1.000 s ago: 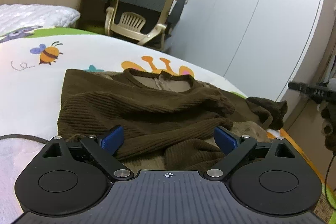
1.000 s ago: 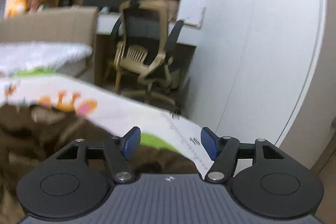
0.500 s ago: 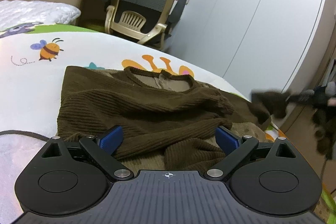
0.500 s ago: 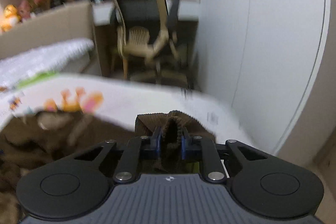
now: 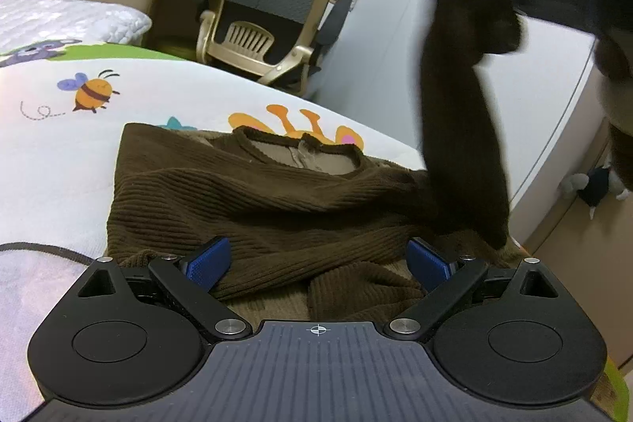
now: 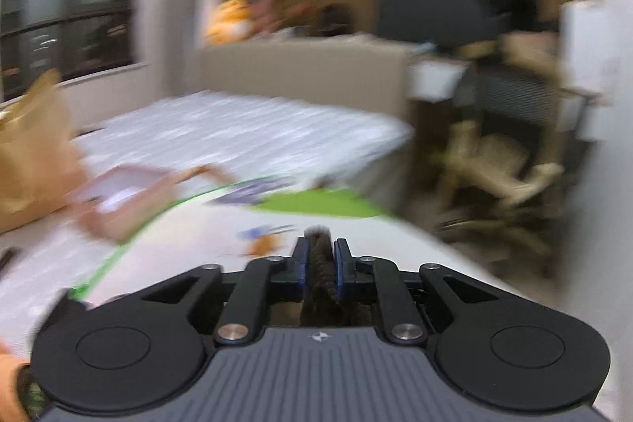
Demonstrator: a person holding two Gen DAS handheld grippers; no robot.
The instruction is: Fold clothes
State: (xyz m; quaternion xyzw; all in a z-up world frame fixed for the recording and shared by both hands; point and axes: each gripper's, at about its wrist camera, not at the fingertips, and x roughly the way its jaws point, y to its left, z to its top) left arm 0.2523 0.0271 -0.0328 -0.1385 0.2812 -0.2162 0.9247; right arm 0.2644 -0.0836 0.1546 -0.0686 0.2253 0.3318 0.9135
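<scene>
right tongs raised, easing slightly while pinching the brown sweater's sleeve; left tongs released, low.

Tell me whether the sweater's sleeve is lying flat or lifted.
Lifted: the sleeve rises off the sweater, pinched in the right gripper, whose jaws are easing open.

Both wrist cameras overlook bed (chair shared).

We find the right-wrist view smeared: shelf toys unreadable. The raised sleeve is blurred, its top cut off. The left gripper hides the sweater hem.
</scene>
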